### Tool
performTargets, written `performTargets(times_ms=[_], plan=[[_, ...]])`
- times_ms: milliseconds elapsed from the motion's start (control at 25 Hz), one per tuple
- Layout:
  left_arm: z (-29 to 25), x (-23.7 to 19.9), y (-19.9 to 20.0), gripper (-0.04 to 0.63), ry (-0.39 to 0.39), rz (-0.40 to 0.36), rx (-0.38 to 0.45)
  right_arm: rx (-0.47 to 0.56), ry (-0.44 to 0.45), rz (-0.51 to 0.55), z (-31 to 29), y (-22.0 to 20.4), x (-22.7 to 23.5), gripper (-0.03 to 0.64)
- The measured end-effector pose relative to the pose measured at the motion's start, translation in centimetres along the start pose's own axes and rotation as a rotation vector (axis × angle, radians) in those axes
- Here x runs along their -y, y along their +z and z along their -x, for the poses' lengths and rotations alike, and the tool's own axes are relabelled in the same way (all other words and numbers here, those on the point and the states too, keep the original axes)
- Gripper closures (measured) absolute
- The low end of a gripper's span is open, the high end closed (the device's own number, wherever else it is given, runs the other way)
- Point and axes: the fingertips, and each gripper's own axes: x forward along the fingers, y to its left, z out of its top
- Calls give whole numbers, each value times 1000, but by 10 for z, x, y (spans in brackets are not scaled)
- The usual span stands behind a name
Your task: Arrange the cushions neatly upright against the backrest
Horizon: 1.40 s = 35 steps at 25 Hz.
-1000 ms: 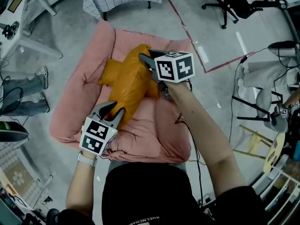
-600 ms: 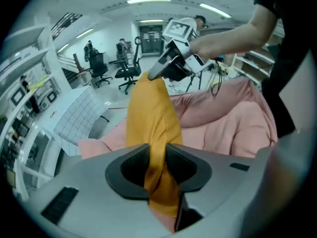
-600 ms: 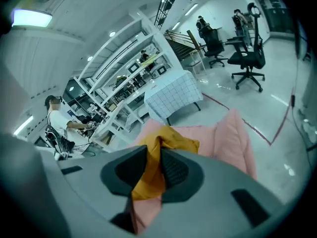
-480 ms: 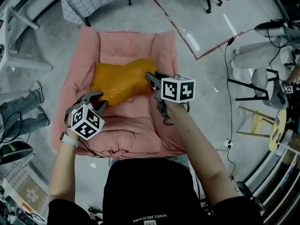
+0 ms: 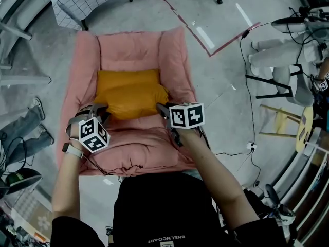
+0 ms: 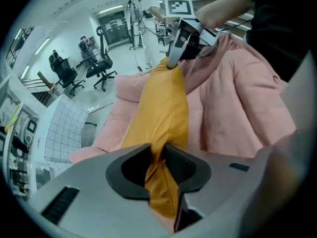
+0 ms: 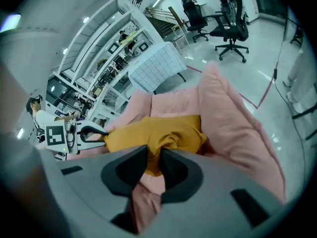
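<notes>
Now the orange cushion [image 5: 131, 92] lies across the pink sofa's [image 5: 133, 50] seat, just before its backrest. Left tongs [image 5: 99, 110] pinch the cushion's left corner; right tongs [image 5: 162, 109], jaws just closing, pinch its right corner. White print on the black shirt [image 5: 159, 239] is too small to read.

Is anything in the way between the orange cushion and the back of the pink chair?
No, nothing visible is. The orange cushion lies on the pink seat, right in front of the backrest. The left tool and right tool pinch its near corners; the right tool's jaws have just been closing.
</notes>
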Motion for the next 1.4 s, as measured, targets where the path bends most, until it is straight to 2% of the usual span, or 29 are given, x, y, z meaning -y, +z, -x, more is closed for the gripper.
performTargets(times_ms=[200,440,760,1040,1400], plan=[[-19,21,-10,492,-56,-41,-36,-121,-35,-10,-14,-38,11,532],[-35,21,-17,495,-88,26,-27,-178,-91,1,-33,-42,22,534],[-55,10,-17,495,-74,75,-10,-174,-129,0,-53,-39,37,533],[-72,-2,-16,500,-61,113,0,-152,-110,-55,-70,-30,50,532],[-81,-3,-13,500,-76,165,-7,-110,-144,-15,-75,-27,59,532]])
